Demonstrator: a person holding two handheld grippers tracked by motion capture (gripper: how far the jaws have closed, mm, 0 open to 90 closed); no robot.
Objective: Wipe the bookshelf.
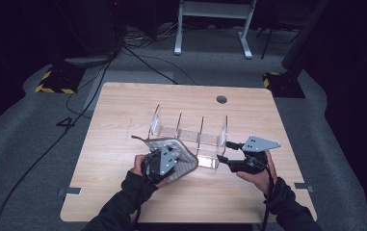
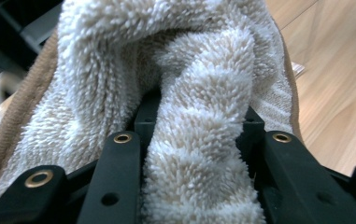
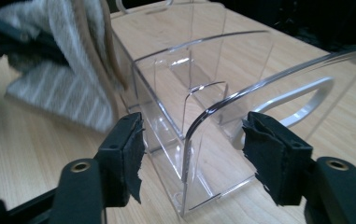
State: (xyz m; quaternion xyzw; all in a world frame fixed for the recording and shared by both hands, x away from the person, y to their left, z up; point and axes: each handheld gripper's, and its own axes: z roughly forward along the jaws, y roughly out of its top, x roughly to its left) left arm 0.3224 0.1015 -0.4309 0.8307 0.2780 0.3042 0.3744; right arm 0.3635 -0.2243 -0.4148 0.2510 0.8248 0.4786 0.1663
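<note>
A: Where's the towel (image 1: 183,161)?

B: Left of the table's (image 1: 123,110) middle, about eight o'clock from the clear divider rack (image 1: 190,134) and touching its near-left corner. The left gripper (image 1: 164,161) has its jaws clamped on a thick fold of the fluffy pile.

A: And the right gripper (image 1: 229,151)?

B: At four o'clock from the rack. Its jaws stand wide either side of the rack's end wall, pads (image 3: 128,154) off the plastic, gripping nothing.

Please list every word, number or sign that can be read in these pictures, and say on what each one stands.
"4": a dark mark that reads like this digit, on the grey floor left of the table.
No readable text is on the towel, the clear organizer or the grippers.
</note>
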